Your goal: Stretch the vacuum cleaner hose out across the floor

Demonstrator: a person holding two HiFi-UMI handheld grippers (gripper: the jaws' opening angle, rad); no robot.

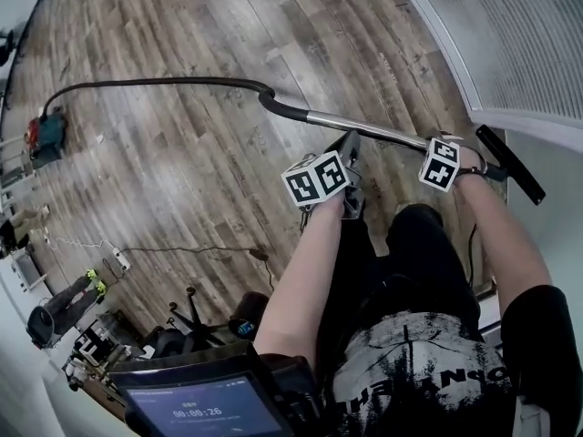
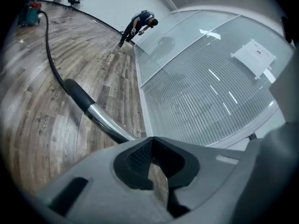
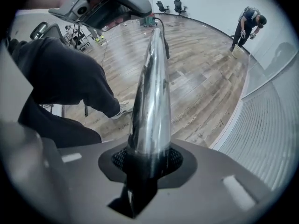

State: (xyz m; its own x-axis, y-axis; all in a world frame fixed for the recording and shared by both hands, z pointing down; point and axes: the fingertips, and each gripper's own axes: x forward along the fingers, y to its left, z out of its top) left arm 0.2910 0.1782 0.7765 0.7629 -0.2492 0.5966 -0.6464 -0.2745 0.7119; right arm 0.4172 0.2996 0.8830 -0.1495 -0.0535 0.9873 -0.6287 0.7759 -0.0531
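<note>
The red and teal vacuum cleaner stands far left on the wood floor. Its black hose runs in a long arc to a curved black handle, which joins the chrome tube. A black floor nozzle sits at the tube's right end by the wall. My right gripper points down and is shut on the chrome tube near the nozzle end. My left gripper is shut with nothing between its jaws, just short of the tube, which passes beyond its tips.
A glass wall with blinds runs along the right side. A person bends over far off by that wall. Office chairs, a tripod and gear crowd the lower left. A thin cable lies on the floor. My dark-trousered legs stand by the tube.
</note>
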